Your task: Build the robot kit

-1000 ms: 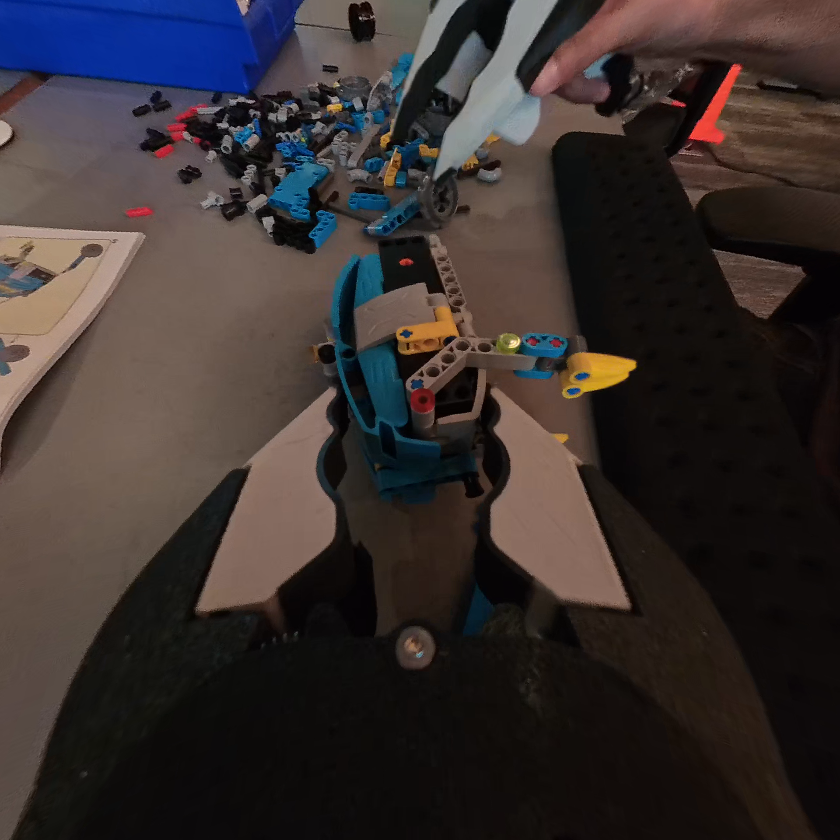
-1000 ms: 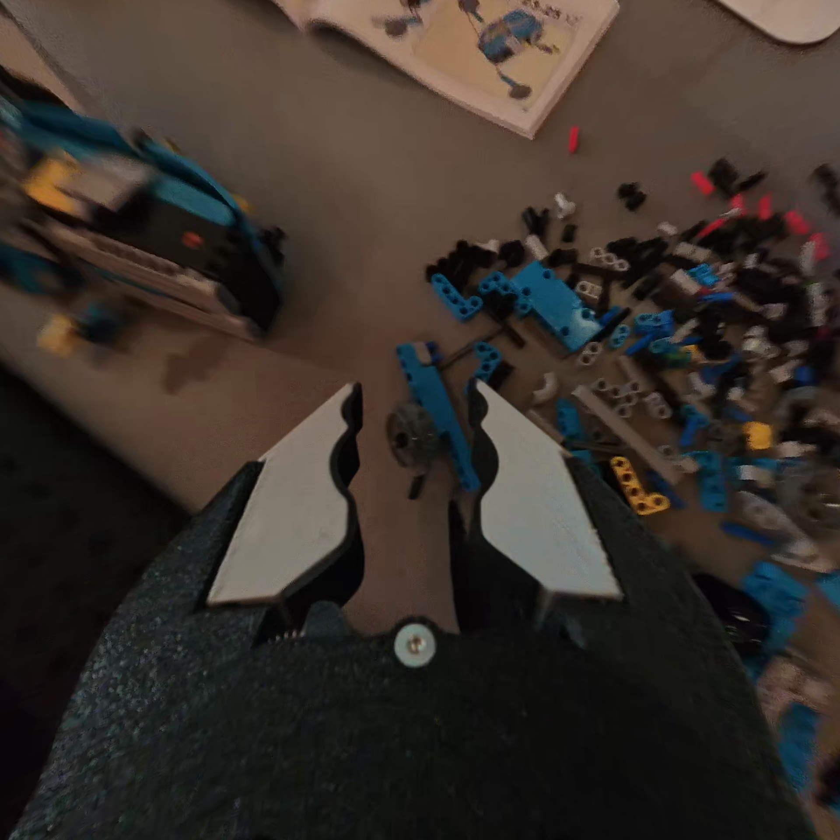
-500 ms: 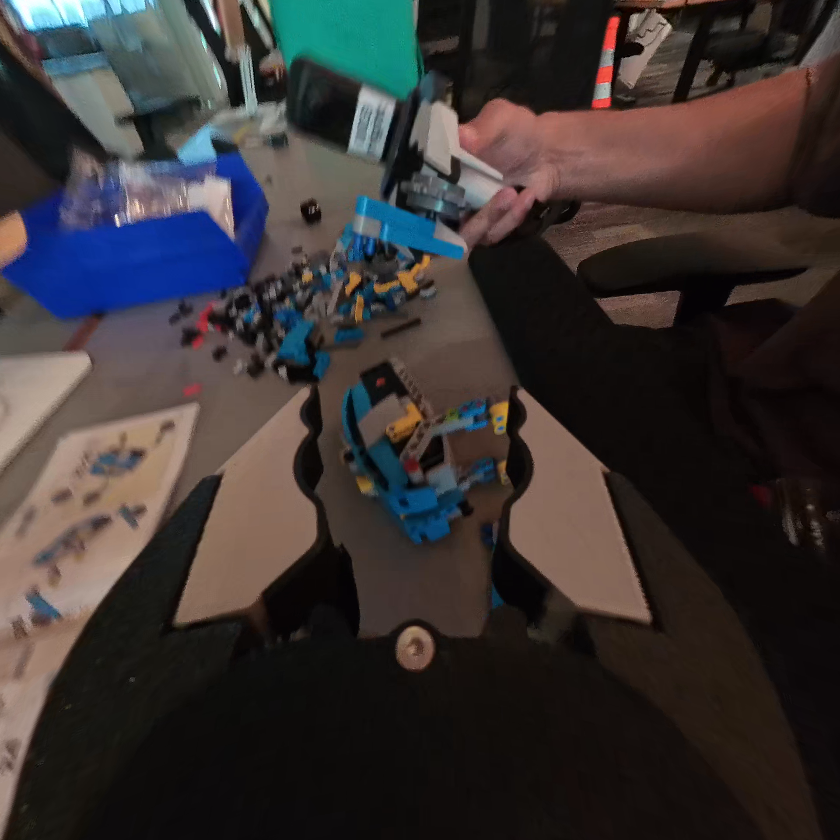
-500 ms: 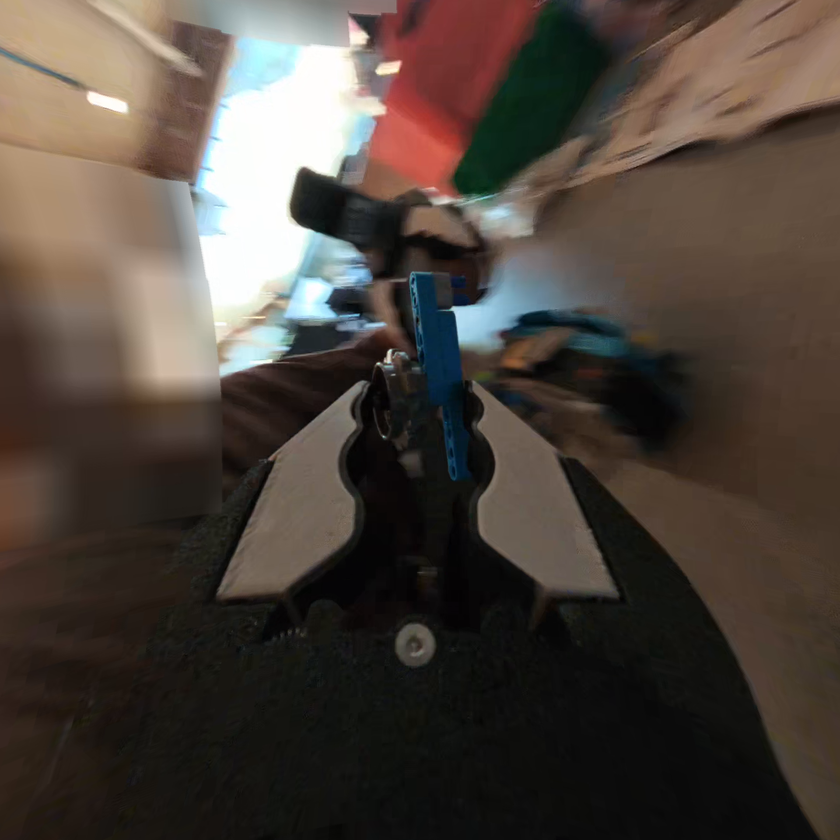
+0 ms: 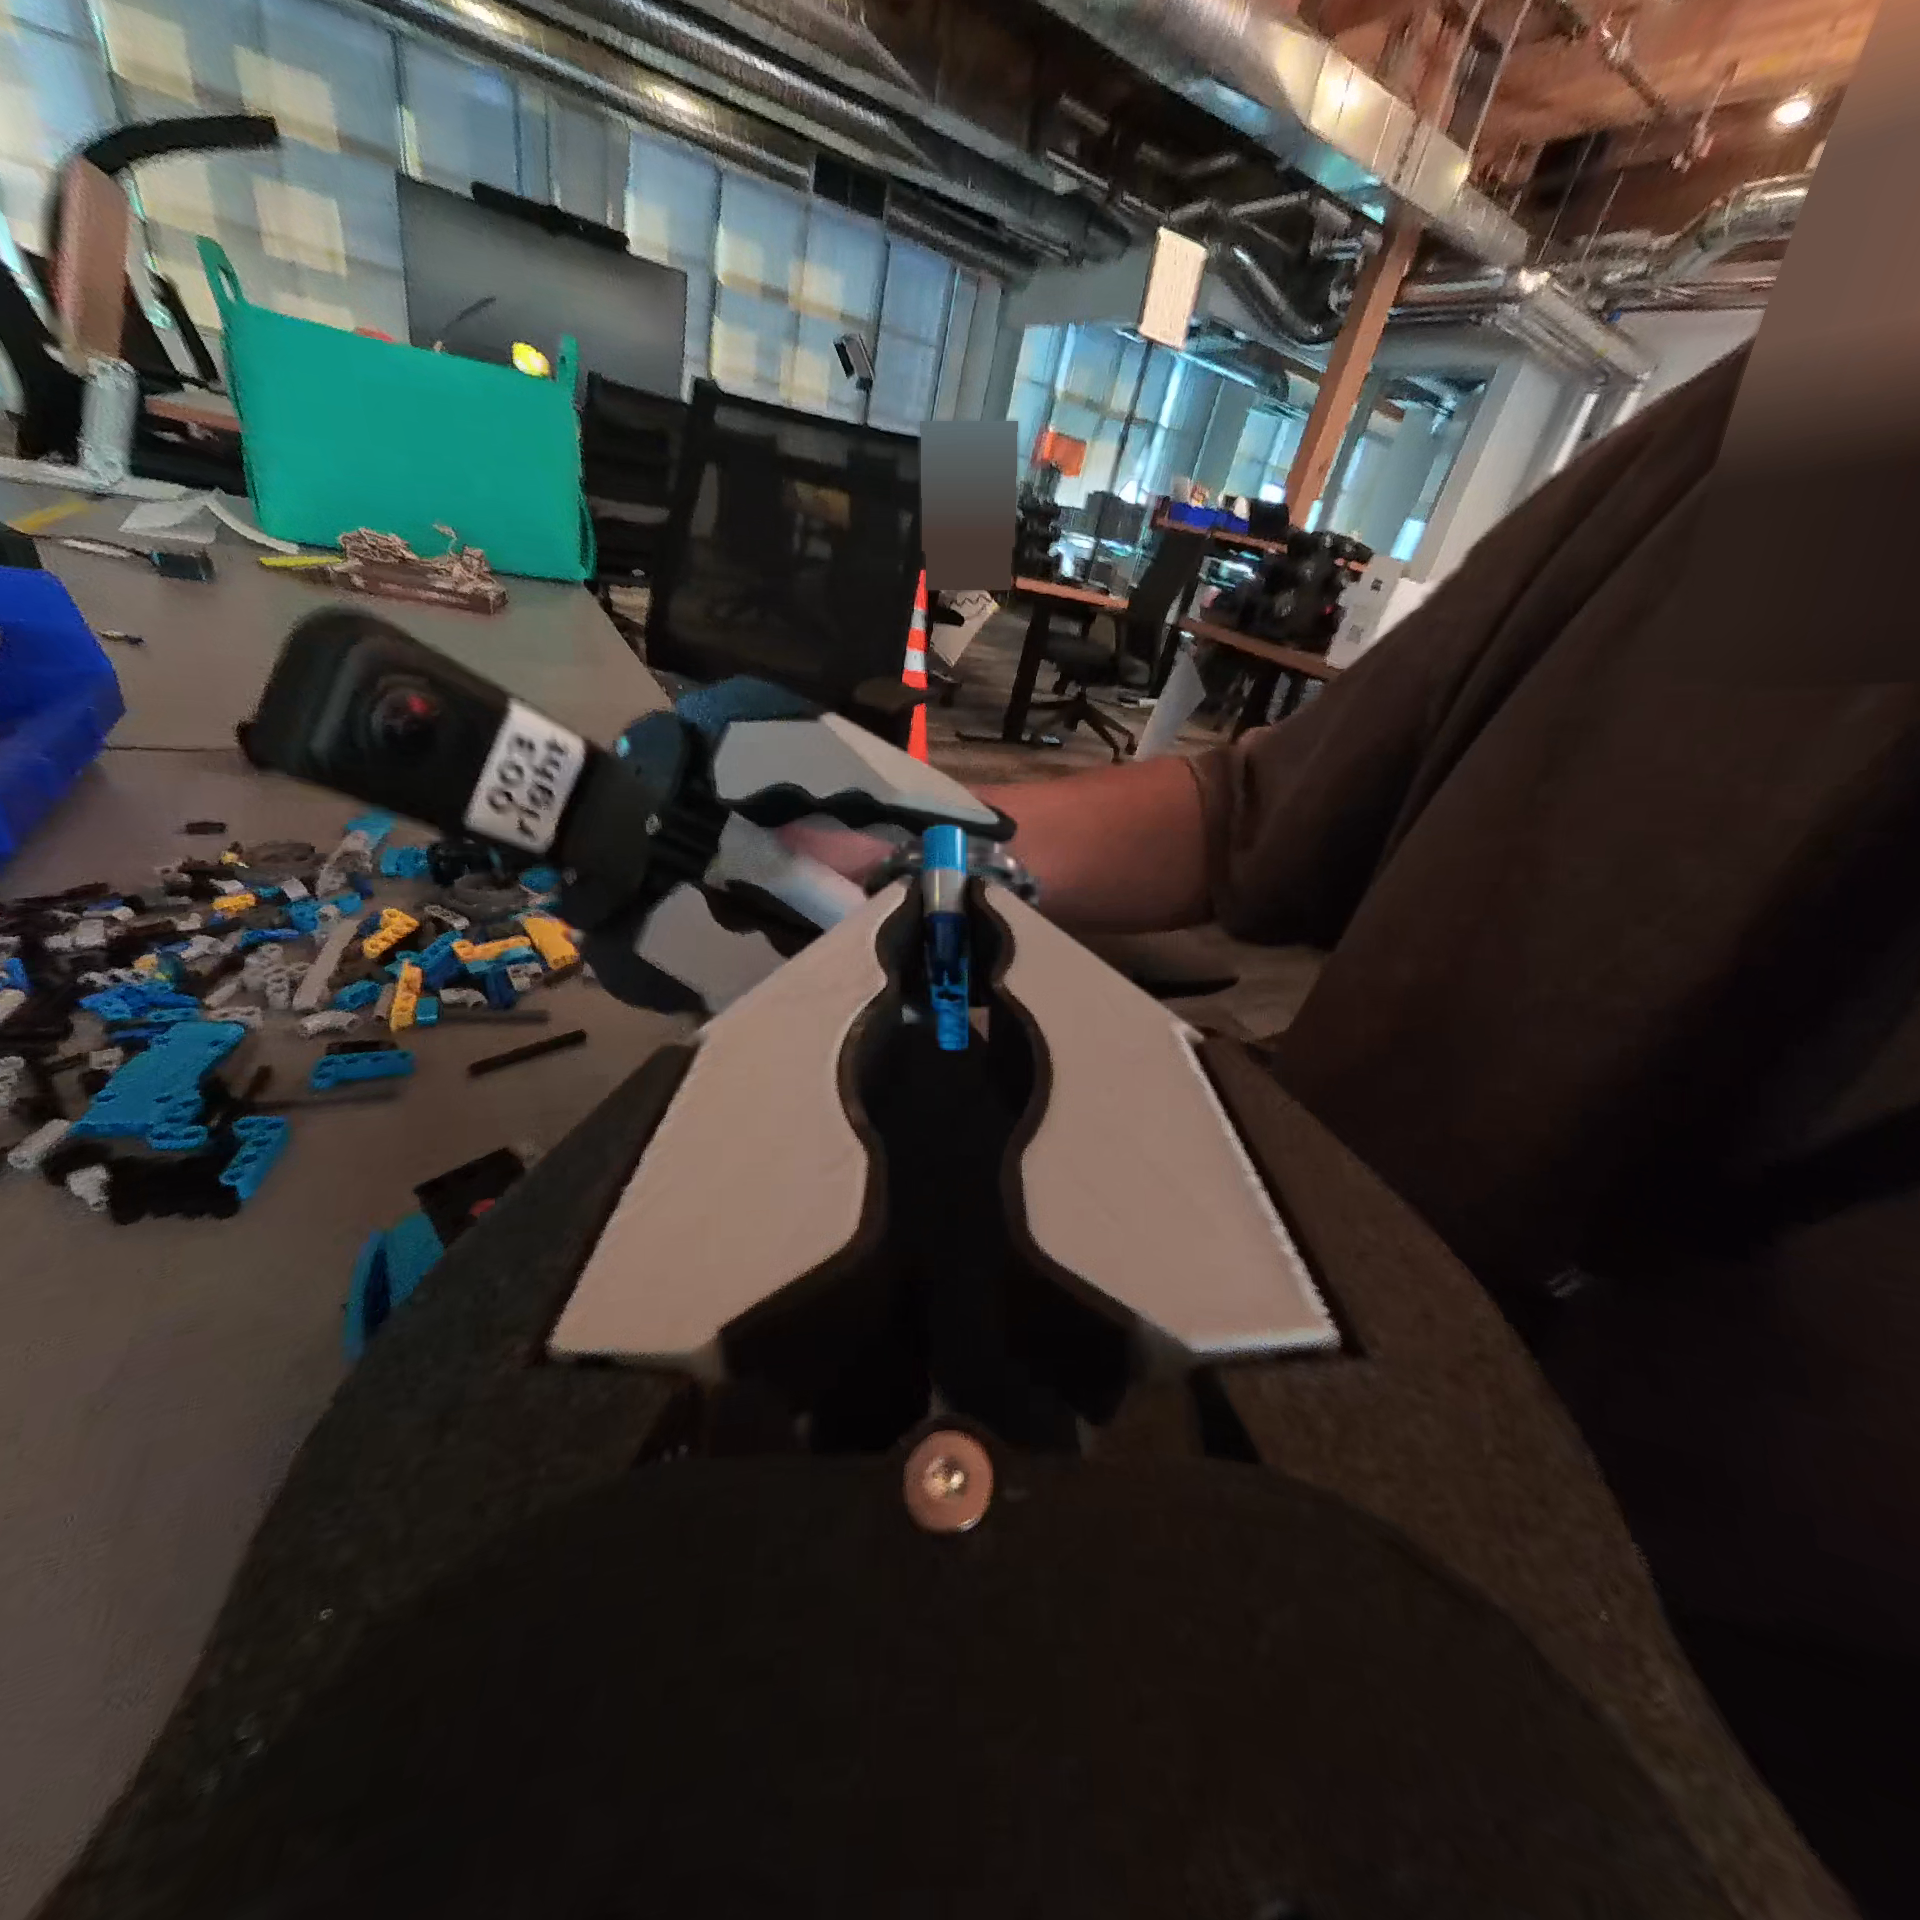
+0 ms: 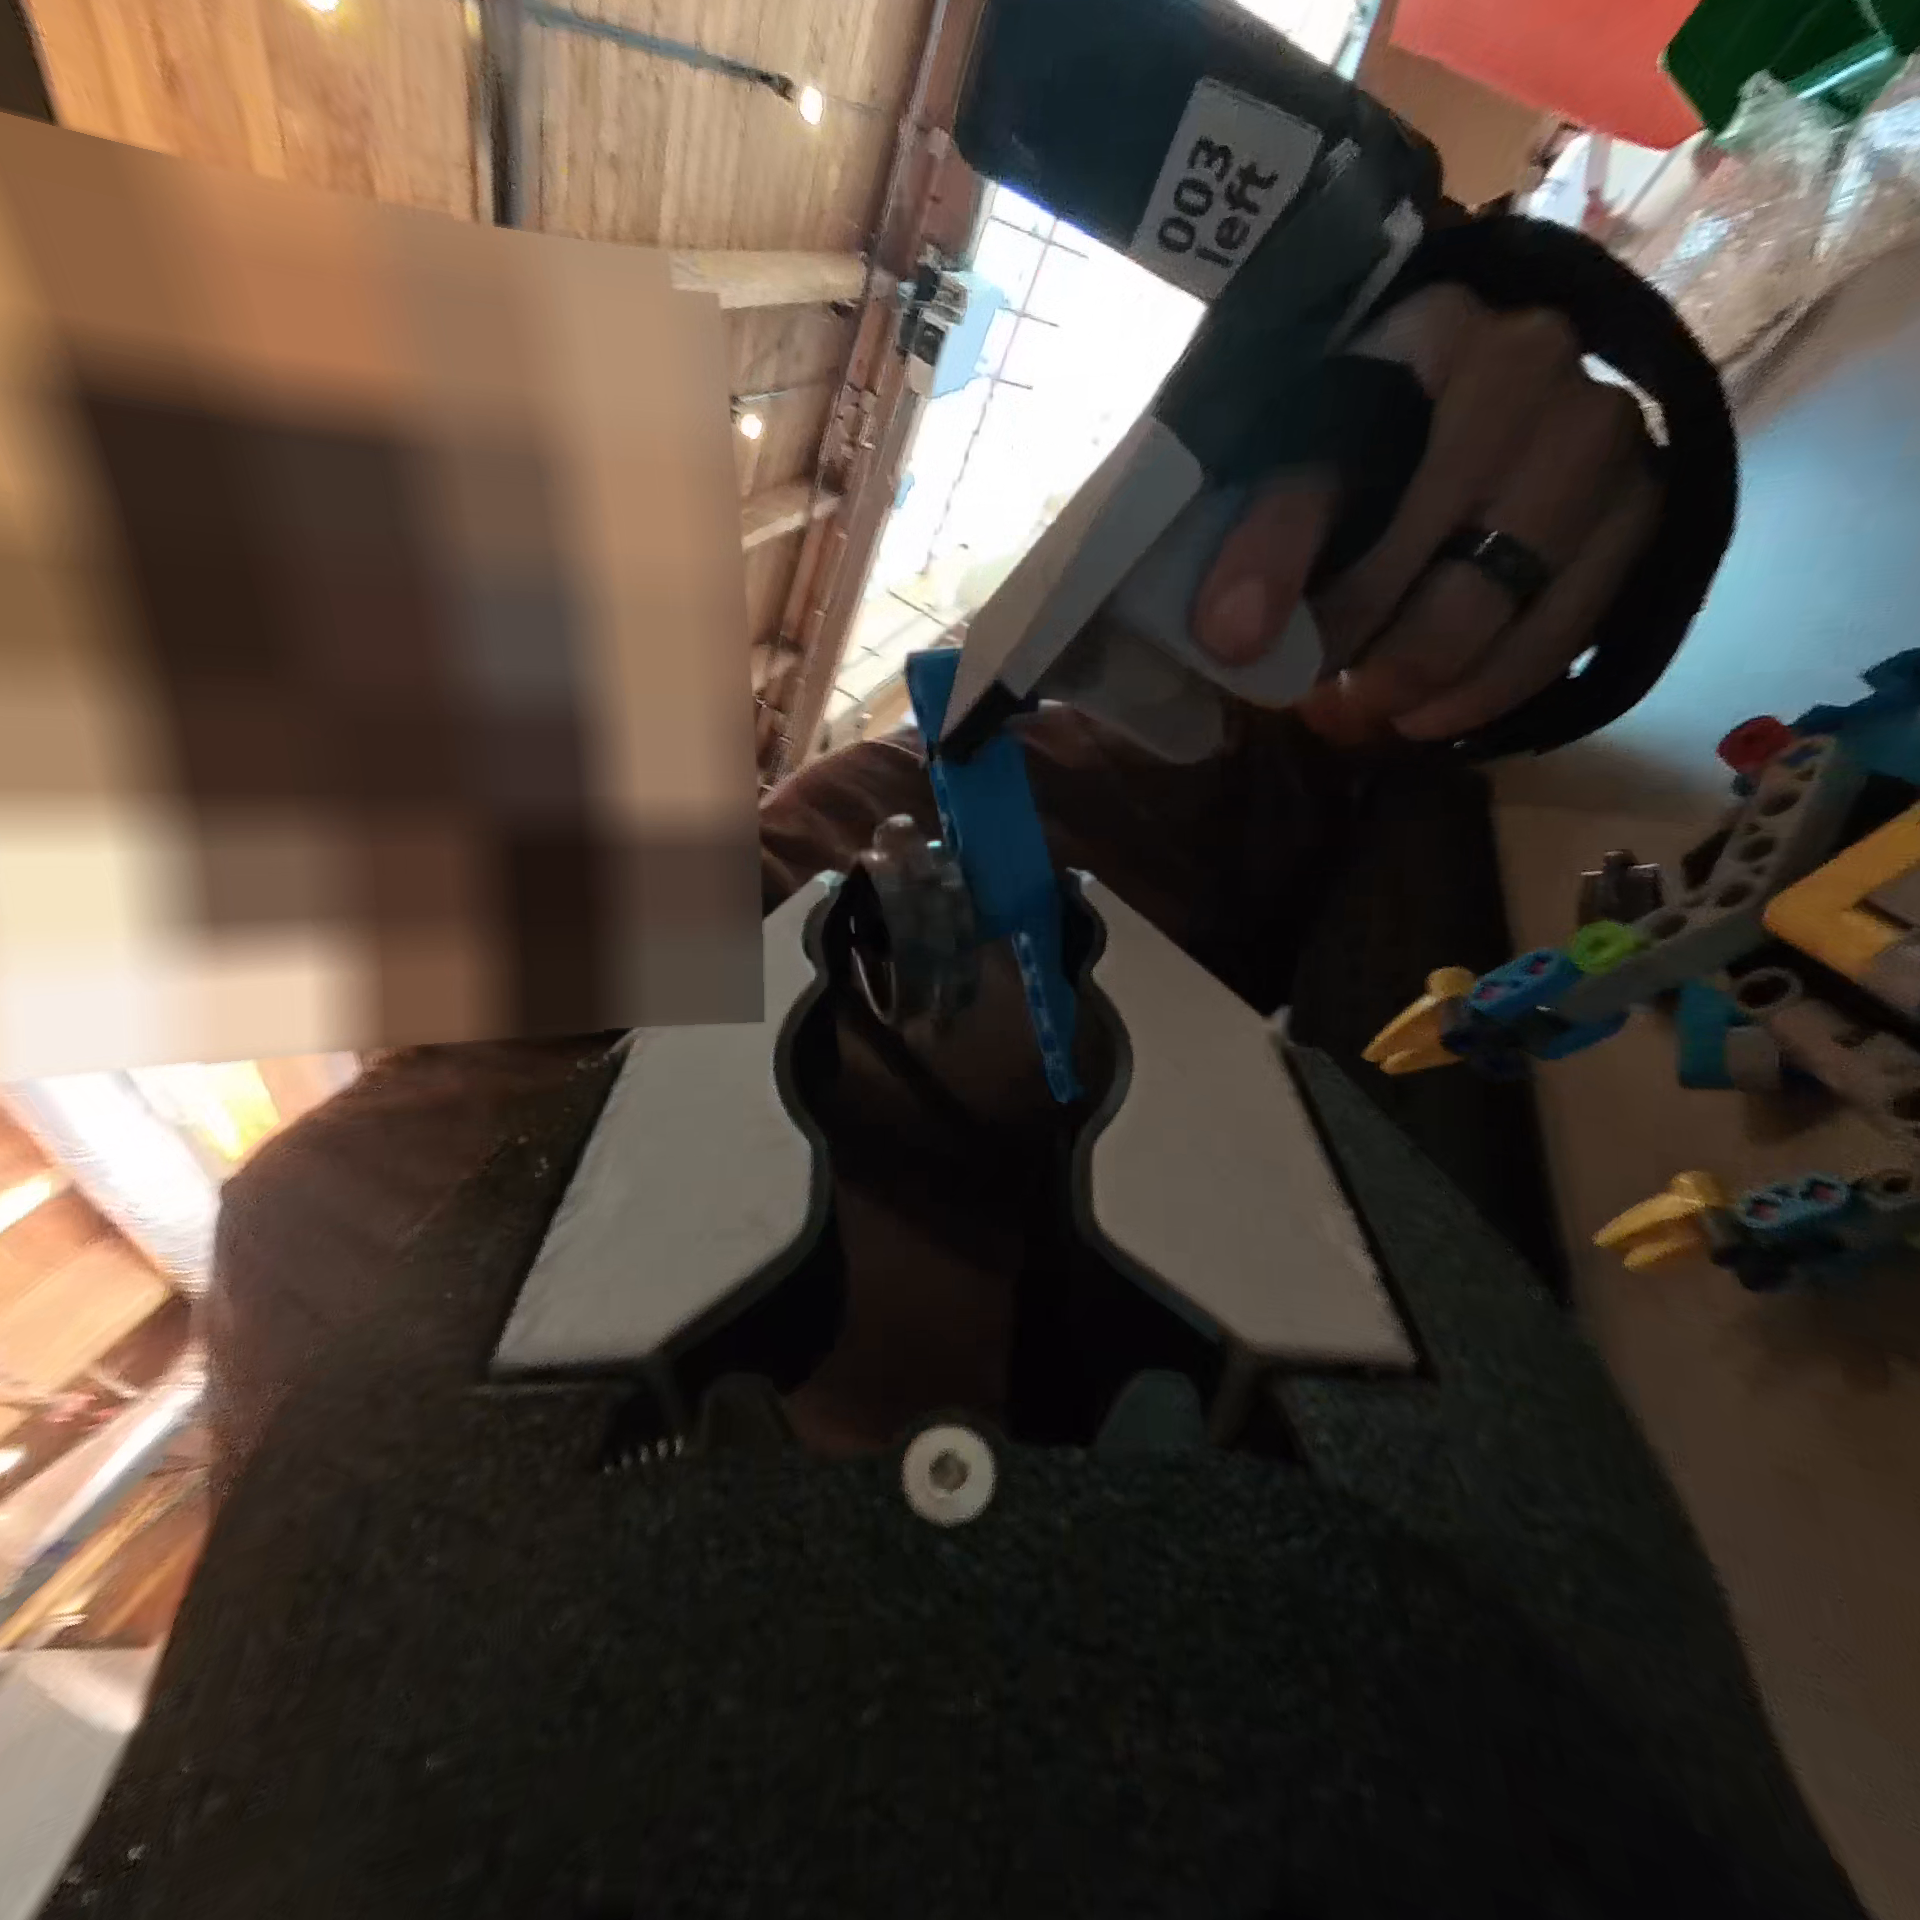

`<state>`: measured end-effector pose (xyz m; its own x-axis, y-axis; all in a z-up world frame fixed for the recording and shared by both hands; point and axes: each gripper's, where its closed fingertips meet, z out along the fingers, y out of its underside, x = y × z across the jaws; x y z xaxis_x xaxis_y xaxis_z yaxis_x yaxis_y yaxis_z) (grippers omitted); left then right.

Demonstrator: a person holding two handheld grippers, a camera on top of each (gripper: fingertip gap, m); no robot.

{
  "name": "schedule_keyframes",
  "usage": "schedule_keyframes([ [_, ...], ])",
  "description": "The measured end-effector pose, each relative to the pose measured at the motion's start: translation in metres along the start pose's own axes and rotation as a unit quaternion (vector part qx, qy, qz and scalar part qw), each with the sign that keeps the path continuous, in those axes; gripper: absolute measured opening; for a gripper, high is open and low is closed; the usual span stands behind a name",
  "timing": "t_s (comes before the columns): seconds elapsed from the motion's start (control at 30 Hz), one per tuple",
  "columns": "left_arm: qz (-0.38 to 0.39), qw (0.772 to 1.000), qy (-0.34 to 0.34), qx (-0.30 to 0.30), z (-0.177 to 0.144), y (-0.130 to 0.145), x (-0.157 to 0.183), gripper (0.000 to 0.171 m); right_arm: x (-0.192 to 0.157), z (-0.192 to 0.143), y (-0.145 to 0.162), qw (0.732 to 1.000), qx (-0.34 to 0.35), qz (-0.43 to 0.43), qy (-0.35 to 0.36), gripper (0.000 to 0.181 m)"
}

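Both grippers have left the tabletop (image 5: 156, 1403) and met in the air: the right gripper (image 6: 951, 904) has carried up the blue beam (image 6: 1003, 831) with its grey wheel (image 6: 914, 935), jaws clenched on both. The left gripper (image 5: 943, 914) has let go of the blue model (image 6: 1766, 883) and now pinches the beam's far end. The model lies at the near tabletop edge and the loose bricks (image 5: 260, 966) far left; nothing stands between the grippers.

The left gripper (image 5: 943, 914) hides most of the blue beam (image 5: 948, 987) at its tips, and the wheel (image 5: 1013, 878) behind them is barely seen. Left of it, the bin (image 5: 47, 717) is cut by the frame edge. Right of the right gripper (image 6: 956, 914), the blurred model (image 6: 1704, 966) runs off the edge
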<state>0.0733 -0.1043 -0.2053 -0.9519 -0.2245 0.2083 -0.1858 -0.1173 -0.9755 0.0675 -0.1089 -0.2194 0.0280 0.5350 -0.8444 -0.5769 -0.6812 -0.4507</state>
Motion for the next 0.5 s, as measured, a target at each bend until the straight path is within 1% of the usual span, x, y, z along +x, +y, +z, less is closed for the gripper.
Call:
schedule_keyframes([
  [0.03, -0.009, 1.0, 0.004, -0.008, 0.001, 0.003, 0.0, 0.006, 0.002, -0.001, -0.002, 1.0, 0.005, -0.022, 0.018, 0.038],
  [0.07, -0.02, 1.0, -0.001, -0.011, 0.001, 0.005, -0.002, 0.006, 0.003, -0.006, -0.011, 0.997, 0.027, -0.06, 0.05, 0.036],
  [0.13, -0.044, 0.999, -0.012, -0.011, 0.001, 0.006, -0.009, 0.006, 0.0, -0.02, -0.033, 0.976, 0.062, -0.152, 0.142, 0.04],
  [0.2, -0.057, 0.998, -0.029, -0.026, 0.001, 0.011, -0.017, 0.006, -0.01, -0.024, -0.041, 0.943, 0.057, -0.243, 0.221, 0.026],
  [0.23, -0.053, 0.997, -0.036, -0.04, 0.001, 0.016, -0.019, 0.006, -0.011, -0.02, -0.04, 0.926, 0.042, -0.275, 0.255, 0.024],
  [0.3, -0.048, 0.996, -0.045, -0.058, 0.004, 0.024, -0.021, 0.006, 0.0, -0.01, -0.033, 0.9, -0.007, -0.298, 0.318, 0.025],
  [0.37, -0.05, 0.996, -0.04, -0.06, 0.006, 0.025, -0.019, 0.005, 0.011, -0.005, -0.029, 0.879, -0.032, -0.309, 0.363, 0.022],
  [0.43, -0.045, 0.996, -0.042, -0.066, 0.007, 0.026, -0.018, 0.006, 0.019, -0.005, -0.025, 0.869, -0.05, -0.306, 0.385, 0.016],
  [0.47, -0.041, 0.996, -0.043, -0.07, 0.007, 0.027, -0.017, 0.005, 0.02, -0.004, -0.025, 0.868, -0.048, -0.307, 0.387, 0.011],
  [0.5, -0.04, 0.996, -0.047, -0.072, 0.008, 0.027, -0.017, 0.005, 0.02, -0.004, -0.025, 0.869, -0.046, -0.306, 0.387, 0.01],
])
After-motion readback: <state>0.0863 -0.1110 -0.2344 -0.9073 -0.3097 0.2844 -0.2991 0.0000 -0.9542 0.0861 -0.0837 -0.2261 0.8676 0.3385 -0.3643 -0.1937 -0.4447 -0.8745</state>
